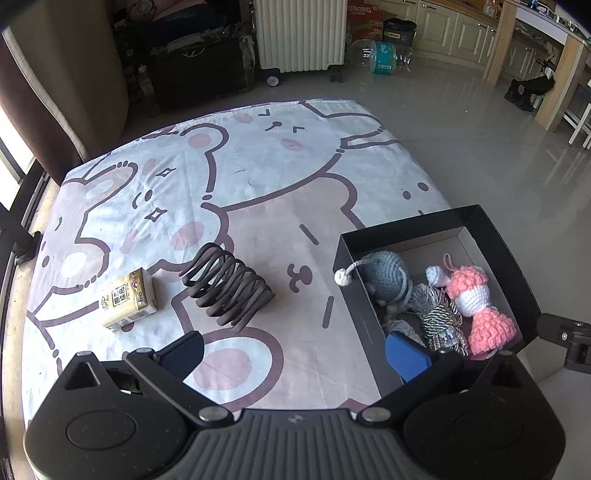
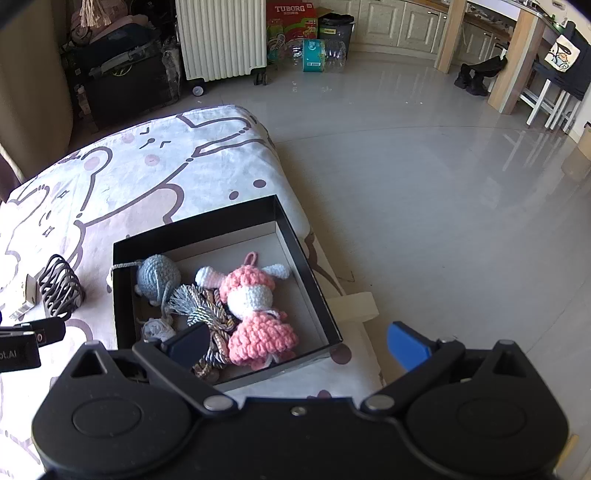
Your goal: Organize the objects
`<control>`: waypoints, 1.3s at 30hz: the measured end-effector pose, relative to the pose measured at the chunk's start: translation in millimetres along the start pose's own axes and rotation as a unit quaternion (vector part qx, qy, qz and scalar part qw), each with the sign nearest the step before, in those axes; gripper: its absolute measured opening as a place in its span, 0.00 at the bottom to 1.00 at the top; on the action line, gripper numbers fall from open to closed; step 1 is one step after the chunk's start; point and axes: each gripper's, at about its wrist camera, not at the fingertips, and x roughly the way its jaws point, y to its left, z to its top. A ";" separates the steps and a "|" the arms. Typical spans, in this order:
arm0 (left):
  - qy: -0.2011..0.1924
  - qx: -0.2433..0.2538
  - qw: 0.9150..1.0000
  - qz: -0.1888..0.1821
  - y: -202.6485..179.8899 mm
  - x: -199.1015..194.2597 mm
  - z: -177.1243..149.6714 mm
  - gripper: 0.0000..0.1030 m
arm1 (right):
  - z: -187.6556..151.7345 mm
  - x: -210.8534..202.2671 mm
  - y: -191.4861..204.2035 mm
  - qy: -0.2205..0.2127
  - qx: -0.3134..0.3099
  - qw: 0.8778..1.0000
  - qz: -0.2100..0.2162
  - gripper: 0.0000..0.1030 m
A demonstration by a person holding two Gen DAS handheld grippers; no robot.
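A black open box (image 1: 408, 227) (image 2: 192, 223) stands on the cartoon-print cloth near its right edge. Inside lie a blue crocheted mouse (image 1: 386, 275) (image 2: 159, 275), a pink and white crocheted doll (image 1: 476, 302) (image 2: 255, 306) and a braided rope toy (image 1: 439, 317) (image 2: 207, 308). Left of the box stand a dark wire coil rack (image 1: 229, 284) (image 2: 59, 286) and a tan tissue pack (image 1: 127, 299) (image 2: 26, 295). My left gripper (image 1: 293, 352) is open above the cloth, holding nothing. My right gripper (image 2: 297, 347) is open over the box's near right corner, also holding nothing.
The cloth-covered table (image 1: 258, 177) ends just right of the box, with grey floor (image 2: 424, 203) beyond. A white radiator (image 1: 299, 33), dark luggage (image 1: 195, 62), water bottles (image 2: 321, 55) and wooden table legs (image 2: 513, 62) stand at the far side of the room.
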 end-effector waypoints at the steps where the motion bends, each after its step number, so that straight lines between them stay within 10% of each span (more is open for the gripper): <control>1: 0.000 0.000 1.000 0.002 0.2 0.4 0.1 1.00 | -0.2 0.1 0.2 0.000 -0.001 1.000 0.000 1.00; 39: 0.001 -0.052 0.998 0.031 71.4 -1.4 -6.2 1.00 | 5.0 6.9 41.2 0.003 -0.013 1.000 0.007 1.00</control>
